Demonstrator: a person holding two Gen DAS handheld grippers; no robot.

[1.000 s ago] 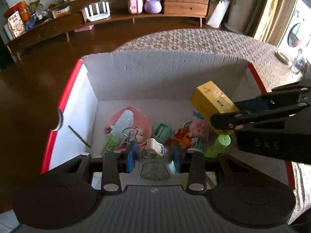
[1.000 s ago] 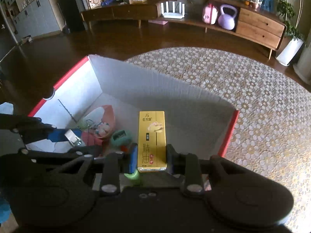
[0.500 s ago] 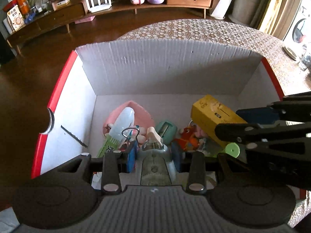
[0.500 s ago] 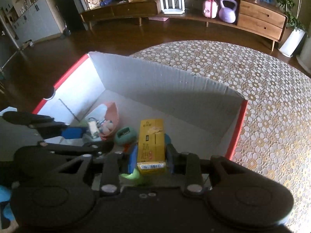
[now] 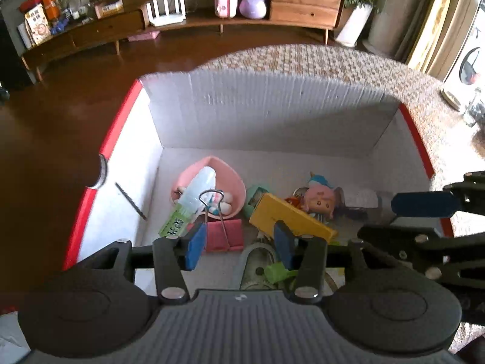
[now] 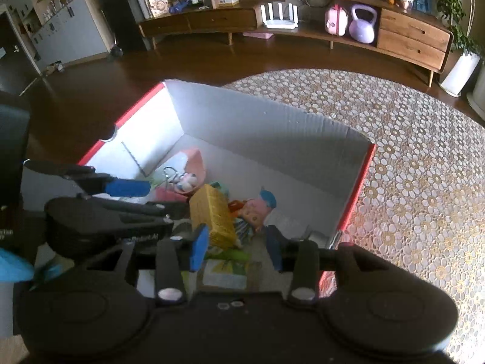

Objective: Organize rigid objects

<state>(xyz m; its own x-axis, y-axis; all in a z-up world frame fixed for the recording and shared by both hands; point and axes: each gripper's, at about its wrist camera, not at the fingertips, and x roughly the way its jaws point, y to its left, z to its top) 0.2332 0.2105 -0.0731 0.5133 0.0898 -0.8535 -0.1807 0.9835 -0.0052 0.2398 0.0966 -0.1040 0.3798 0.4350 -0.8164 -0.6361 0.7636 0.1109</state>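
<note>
A white cardboard box with red edges (image 5: 266, 115) (image 6: 272, 139) stands on the patterned tablecloth. Inside lie a yellow carton (image 5: 291, 217) (image 6: 213, 215), a pink binder clip (image 5: 222, 235), a pink bowl (image 5: 224, 179) holding a small bottle, a doll (image 5: 321, 197) (image 6: 257, 209) and a grey tool (image 5: 257, 261). My left gripper (image 5: 239, 244) is open and empty above the box's near side. My right gripper (image 6: 236, 242) is open and empty just above the carton's near end; it also shows at the right of the left wrist view (image 5: 424, 212).
The round table with a patterned cloth (image 6: 409, 166) extends right of the box. Brown floor (image 5: 60, 115) lies to the left and beyond. A long wooden sideboard (image 6: 303, 21) with a kettlebell and a router stands at the back.
My right gripper has opened and let go of the yellow carton, which now lies in the box. My left gripper has opened and released what it held; both have lifted back a little.
</note>
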